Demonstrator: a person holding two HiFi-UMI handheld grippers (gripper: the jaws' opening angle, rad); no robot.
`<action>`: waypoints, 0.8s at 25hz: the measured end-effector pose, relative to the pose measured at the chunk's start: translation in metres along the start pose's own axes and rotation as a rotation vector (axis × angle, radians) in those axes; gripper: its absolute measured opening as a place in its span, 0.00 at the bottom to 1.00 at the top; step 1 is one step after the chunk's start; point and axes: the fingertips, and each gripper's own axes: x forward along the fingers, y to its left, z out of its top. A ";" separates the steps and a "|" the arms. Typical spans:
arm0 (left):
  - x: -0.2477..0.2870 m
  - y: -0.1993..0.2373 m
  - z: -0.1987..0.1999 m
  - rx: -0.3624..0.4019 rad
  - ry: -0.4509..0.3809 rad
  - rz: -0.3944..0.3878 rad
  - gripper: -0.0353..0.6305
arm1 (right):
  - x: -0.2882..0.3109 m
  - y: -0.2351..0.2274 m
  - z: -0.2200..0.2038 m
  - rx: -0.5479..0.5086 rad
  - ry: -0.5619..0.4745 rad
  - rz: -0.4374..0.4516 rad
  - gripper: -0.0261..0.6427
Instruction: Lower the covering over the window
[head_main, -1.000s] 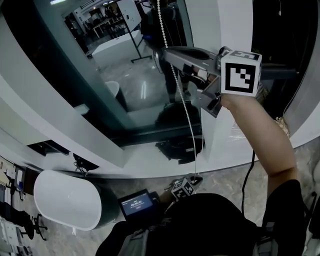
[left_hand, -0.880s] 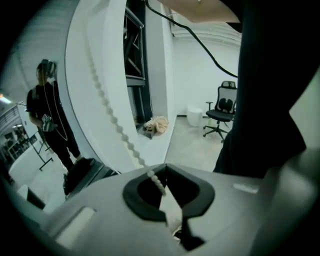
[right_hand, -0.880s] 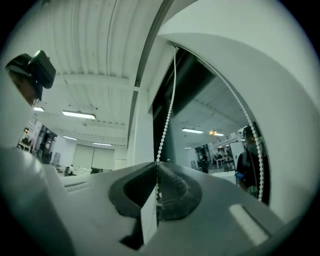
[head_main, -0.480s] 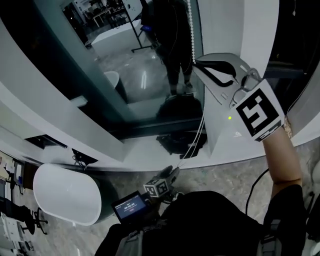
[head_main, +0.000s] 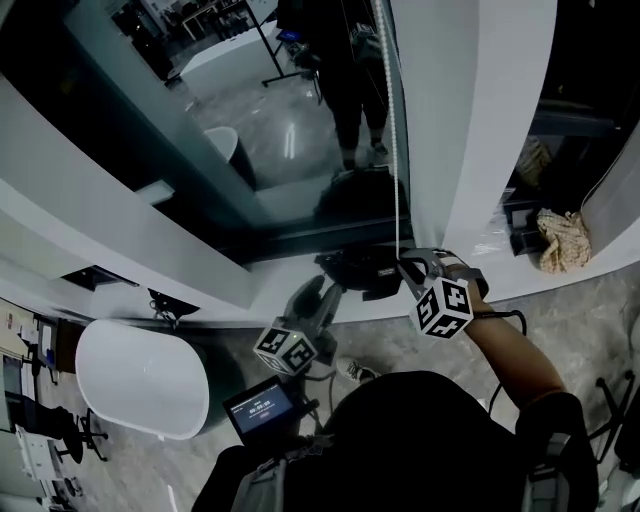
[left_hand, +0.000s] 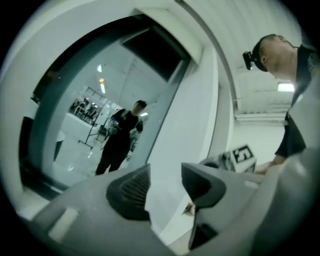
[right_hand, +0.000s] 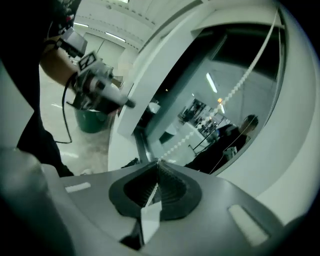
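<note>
A white bead chain (head_main: 390, 150) hangs down in front of the dark window pane (head_main: 300, 140). My right gripper (head_main: 405, 265) is low by the sill and shut on the chain. In the right gripper view the chain (right_hand: 240, 82) runs down from the upper right into the shut jaws of that gripper (right_hand: 157, 170). My left gripper (head_main: 322, 288) sits left of it, pointing at the window. Its jaws have just been opening, and the left gripper (left_hand: 165, 187) stands open with nothing between its fingers.
A broad white pillar (head_main: 470, 120) borders the window on the right. A crumpled cloth (head_main: 560, 240) lies on the ledge beyond it. A white tub (head_main: 140, 375) stands on the floor at lower left, and a small screen device (head_main: 262, 405) is near my body.
The right gripper has come down from head height to the sill, shut on the chain. The left gripper has risen from near the floor and opened, leaving the chain.
</note>
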 end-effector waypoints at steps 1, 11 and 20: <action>0.013 -0.018 0.021 0.028 -0.020 -0.054 0.34 | 0.008 0.018 -0.018 0.020 0.033 0.029 0.05; 0.114 -0.183 0.130 0.101 -0.207 -0.517 0.37 | 0.036 0.152 -0.114 0.161 0.234 0.255 0.04; 0.129 -0.215 0.160 0.173 -0.313 -0.520 0.08 | 0.027 0.169 -0.127 0.236 0.226 0.279 0.04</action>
